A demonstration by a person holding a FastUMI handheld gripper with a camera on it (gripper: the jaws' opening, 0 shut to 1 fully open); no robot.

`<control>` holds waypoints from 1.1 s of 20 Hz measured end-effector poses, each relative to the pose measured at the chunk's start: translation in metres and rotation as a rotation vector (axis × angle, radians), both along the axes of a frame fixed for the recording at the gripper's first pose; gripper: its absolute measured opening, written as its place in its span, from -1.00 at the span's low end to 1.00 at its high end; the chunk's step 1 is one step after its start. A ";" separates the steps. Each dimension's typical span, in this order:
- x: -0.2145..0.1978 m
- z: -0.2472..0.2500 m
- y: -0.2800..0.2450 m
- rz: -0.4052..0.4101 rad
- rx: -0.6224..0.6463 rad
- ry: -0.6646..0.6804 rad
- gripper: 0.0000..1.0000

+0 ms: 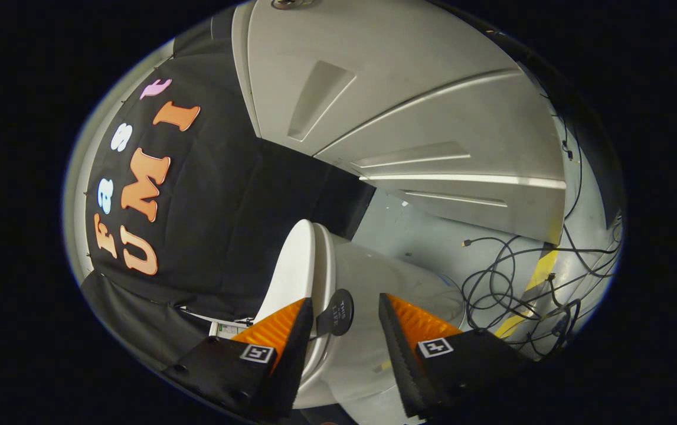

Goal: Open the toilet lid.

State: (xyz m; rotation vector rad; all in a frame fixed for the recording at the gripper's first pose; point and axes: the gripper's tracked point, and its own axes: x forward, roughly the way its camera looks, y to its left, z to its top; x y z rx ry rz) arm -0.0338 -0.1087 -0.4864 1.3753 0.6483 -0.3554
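Observation:
The view is rolled on its side, with the floor off to the right. The white toilet (391,277) stands just ahead of my fingers. Its lid (291,265) lies against the seat rim (324,265), with a thin dark seam between them. A round black tab (338,311) sticks out from the lid's edge. My gripper (344,316) is open, its two fingers wide apart on either side of the tab. The tab sits close to the finger on the lid's side (288,330) and I cannot tell if it touches. The other finger (400,330) is in front of the bowl.
A tangle of black cables (503,289) lies on the grey floor beyond the bowl, crossed by a yellow and black tape stripe (536,277). A grey panelled wall (409,118) rises behind the toilet. Black cloth (220,224) hangs on the lid's side.

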 end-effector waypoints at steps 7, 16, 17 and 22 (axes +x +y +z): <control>0.011 -0.001 -0.006 -0.060 0.030 -0.045 -0.12; 0.015 0.003 -0.001 -0.089 0.101 -0.011 -0.82; 0.014 0.005 -0.002 -0.093 0.090 -0.001 -0.83; 0.018 0.015 -0.004 -0.034 -0.072 0.033 -0.84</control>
